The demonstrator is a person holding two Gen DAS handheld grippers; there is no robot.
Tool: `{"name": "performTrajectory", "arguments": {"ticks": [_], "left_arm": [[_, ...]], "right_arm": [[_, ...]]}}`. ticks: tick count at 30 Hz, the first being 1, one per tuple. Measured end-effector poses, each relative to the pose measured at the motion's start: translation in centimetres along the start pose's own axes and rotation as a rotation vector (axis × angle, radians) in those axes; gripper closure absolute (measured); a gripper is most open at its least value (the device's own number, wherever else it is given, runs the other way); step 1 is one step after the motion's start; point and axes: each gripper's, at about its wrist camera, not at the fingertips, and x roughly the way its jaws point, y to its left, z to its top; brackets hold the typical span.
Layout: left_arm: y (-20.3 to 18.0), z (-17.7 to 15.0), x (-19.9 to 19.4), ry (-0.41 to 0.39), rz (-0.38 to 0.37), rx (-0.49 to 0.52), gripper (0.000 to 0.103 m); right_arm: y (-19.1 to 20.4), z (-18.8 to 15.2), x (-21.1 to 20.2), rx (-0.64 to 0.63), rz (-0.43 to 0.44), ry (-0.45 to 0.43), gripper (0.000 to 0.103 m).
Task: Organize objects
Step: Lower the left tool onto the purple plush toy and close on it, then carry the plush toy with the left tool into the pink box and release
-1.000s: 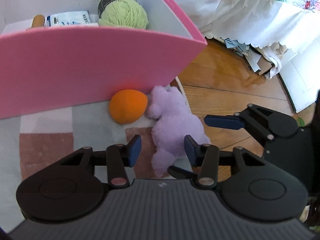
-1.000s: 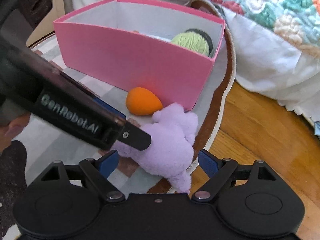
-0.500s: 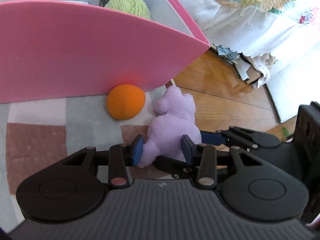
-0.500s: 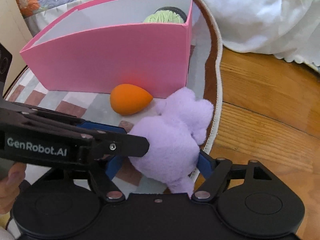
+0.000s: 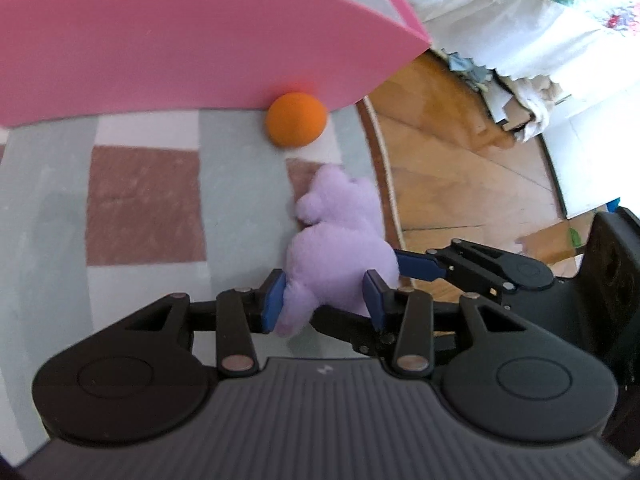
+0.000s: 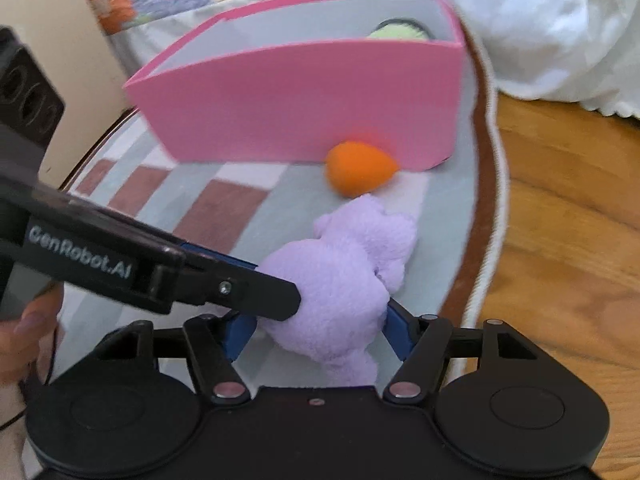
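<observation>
A purple plush toy (image 5: 340,248) is held off the rug by both grippers at once. My left gripper (image 5: 326,298) is shut on its lower body. My right gripper (image 6: 316,330) is shut on the same purple plush toy (image 6: 340,284), crossing the left one at a right angle. An orange egg-shaped sponge (image 5: 296,119) lies on the rug against the pink box (image 5: 180,48); the sponge (image 6: 358,168) and the box (image 6: 304,100) show in the right wrist view too. Green yarn (image 6: 394,32) sits inside the box.
A checked rug (image 5: 144,200) with a white cord edge covers the floor here. Wooden floor (image 6: 560,220) lies to the right. A bed with a white skirt and quilt (image 6: 540,20) stands behind the box. A beige panel (image 6: 44,48) is at far left.
Both grippers have closed on the purple plush and lifted it away from the pink box and the orange sponge. The box and sponge now look farther off.
</observation>
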Motion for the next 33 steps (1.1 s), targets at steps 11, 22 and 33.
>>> {"name": "performTrajectory", "arguments": {"ticks": [11, 22, 33], "left_arm": [[-0.7, -0.9, 0.7, -0.038, 0.013, 0.027, 0.061], [-2.8, -2.1, -2.7, -0.022, 0.051, 0.032, 0.067], [-3.2, -4.5, -11.8, -0.016, 0.089, -0.015, 0.068]], "right_arm": [[0.3, -2.1, -0.9, 0.036, -0.113, 0.004, 0.032], [3.3, -2.0, -2.9, 0.005, -0.091, -0.007, 0.047], [10.4, -0.2, -7.2, -0.147, -0.039, -0.014, 0.047]]}}
